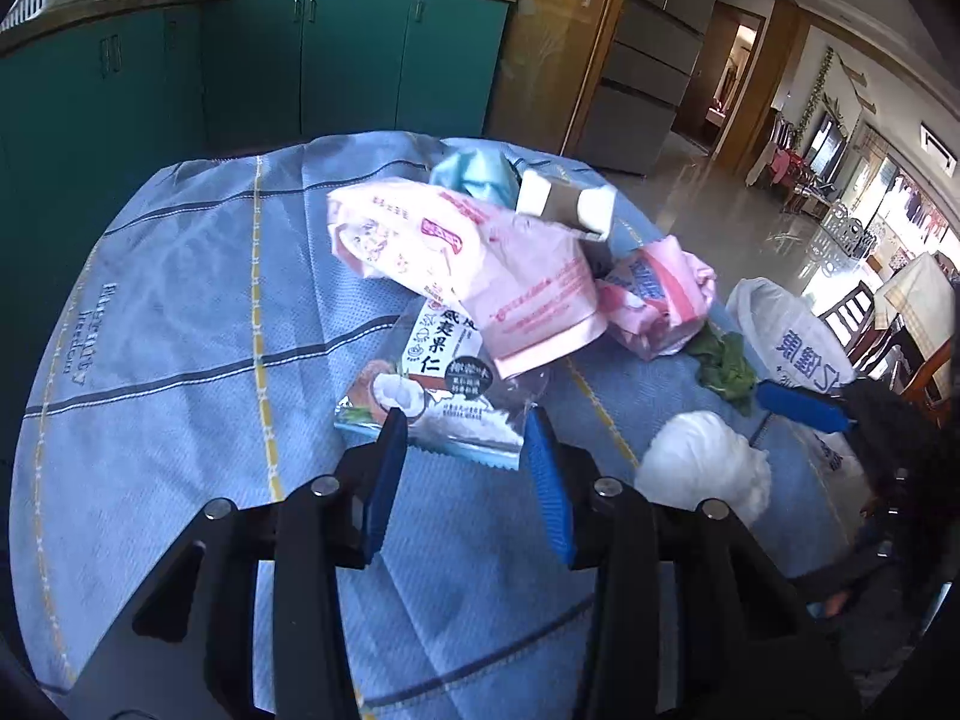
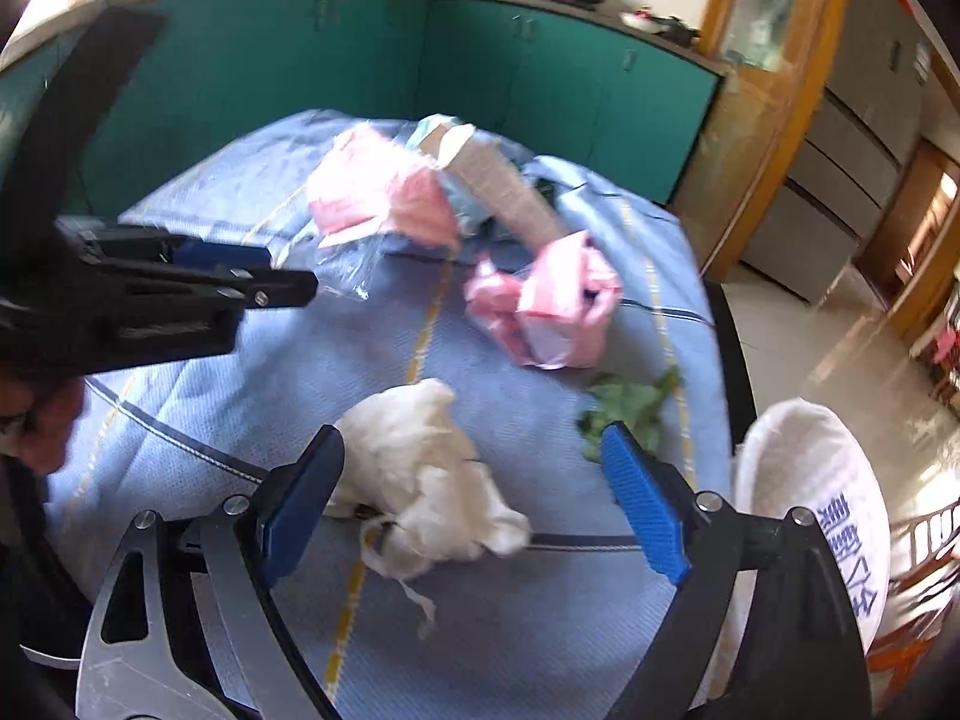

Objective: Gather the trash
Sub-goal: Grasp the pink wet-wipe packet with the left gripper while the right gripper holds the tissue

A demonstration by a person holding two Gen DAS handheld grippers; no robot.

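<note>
Foil-and-plastic snack wrapper (image 1: 432, 384) lies on the blue-cloth counter (image 1: 180, 330) beneath a heap of pink bags (image 1: 480, 264), its near edge between the left gripper (image 1: 465, 432)'s jaws, which stand partly apart and, I judge, not yet pressing it; the right gripper (image 2: 474, 468)'s jaws are wide apart around a crumpled white tissue wad (image 2: 432, 468), untouched. Pulling the wrapper could topple the pink bags and the cardboard box (image 1: 567, 207) resting on them. Motion blur smears the right view, and the white sack (image 2: 810, 510) off the counter's edge is cut off.
</note>
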